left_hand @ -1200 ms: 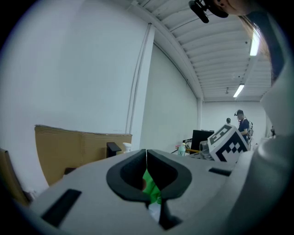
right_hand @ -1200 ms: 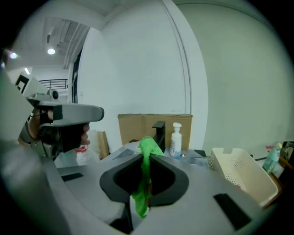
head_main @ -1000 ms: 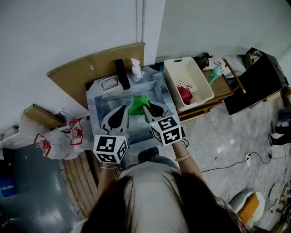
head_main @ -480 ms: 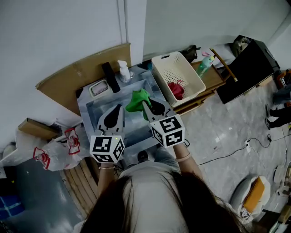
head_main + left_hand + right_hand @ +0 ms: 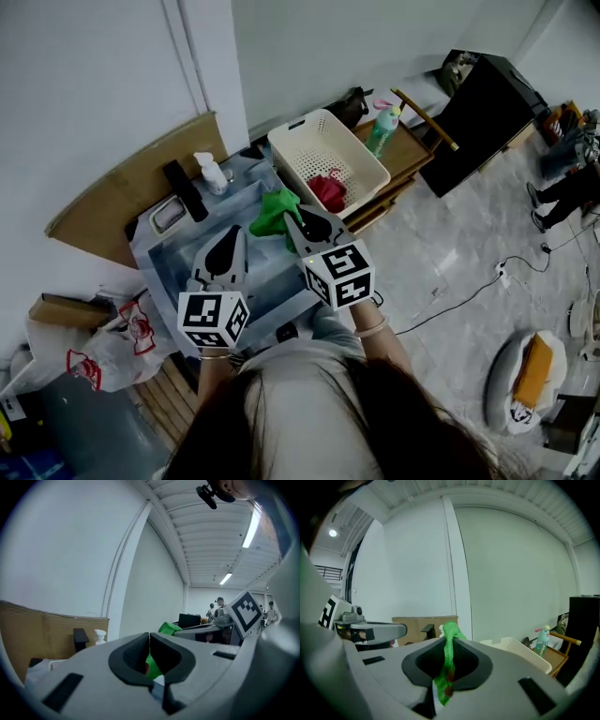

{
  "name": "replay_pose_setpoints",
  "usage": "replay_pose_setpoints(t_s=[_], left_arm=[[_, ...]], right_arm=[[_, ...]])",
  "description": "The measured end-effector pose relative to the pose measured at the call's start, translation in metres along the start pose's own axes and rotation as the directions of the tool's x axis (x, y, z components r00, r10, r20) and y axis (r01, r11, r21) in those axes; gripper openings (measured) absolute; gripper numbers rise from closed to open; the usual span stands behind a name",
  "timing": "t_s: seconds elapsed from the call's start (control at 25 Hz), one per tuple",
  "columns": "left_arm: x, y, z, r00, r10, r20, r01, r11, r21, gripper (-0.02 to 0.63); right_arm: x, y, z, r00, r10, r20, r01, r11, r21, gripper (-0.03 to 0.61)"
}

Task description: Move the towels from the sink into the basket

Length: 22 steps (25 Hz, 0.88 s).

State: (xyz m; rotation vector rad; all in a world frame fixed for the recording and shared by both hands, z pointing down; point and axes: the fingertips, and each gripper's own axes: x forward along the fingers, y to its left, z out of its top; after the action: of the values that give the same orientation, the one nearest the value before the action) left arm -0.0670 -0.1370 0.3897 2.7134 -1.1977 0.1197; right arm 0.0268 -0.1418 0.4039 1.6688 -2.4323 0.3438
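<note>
Currently held towel: a green towel (image 5: 274,214), bright and crumpled, bunched into a soft lump at the tips of the right gripper (image 5: 291,216).
Towel's look up close: in the right gripper view I see it as a narrow green fold that rises above the pads and trails down between them, with a small reddish spot low on the cloth.
Towel's place: near the centre of the head view, above the right-hand part of the sink (image 5: 202,220), just left of the basket's near corner.
Right jaws: narrow, closed onto the green towel so both dark pads press the fold.
Left jaws: the left gripper (image 5: 236,234) has its pads brought together with only a thin slit and nothing clamped; the green that I see through the slit in the left gripper view is the towel beyond it.
Left gripper's place: lower left of the towel in the head view, over the sink and apart from the cloth.
Basket: a cream slotted basket (image 5: 295,141), upper right of the sink, standing on a low wooden surface.
Second towel: a red towel (image 5: 328,190) lies crumpled inside the basket, at its end nearest me.
</note>
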Motion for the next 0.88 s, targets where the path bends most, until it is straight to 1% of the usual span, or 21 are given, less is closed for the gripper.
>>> replay_pose_setpoints(t_s=[0.16, 0.32, 0.6, 0.88], left_arm=[[0.020, -0.013, 0.001, 1.000, -0.019, -0.009, 0.019, 1.000, 0.008, 0.011], [0.039, -0.022, 0.004, 1.000, -0.015, -0.009, 0.015, 1.000, 0.008, 0.011], [0.073, -0.039, 0.005, 1.000, 0.000, -0.015, 0.000, 1.000, -0.001, 0.011], [0.103, -0.055, 0.001, 1.000, 0.007, -0.023, -0.008, 1.000, -0.030, 0.011]], right_arm=[[-0.008, -0.030, 0.003, 0.999, -0.033, 0.010, 0.032, 0.999, 0.026, 0.054], [-0.013, -0.059, 0.006, 0.999, -0.052, 0.016, 0.051, 0.998, 0.032, 0.054], [-0.015, -0.106, 0.010, 0.998, -0.059, 0.007, 0.059, 0.998, 0.031, 0.054], [-0.013, -0.154, 0.010, 0.998, -0.064, -0.017, 0.064, 0.998, 0.013, 0.054]])
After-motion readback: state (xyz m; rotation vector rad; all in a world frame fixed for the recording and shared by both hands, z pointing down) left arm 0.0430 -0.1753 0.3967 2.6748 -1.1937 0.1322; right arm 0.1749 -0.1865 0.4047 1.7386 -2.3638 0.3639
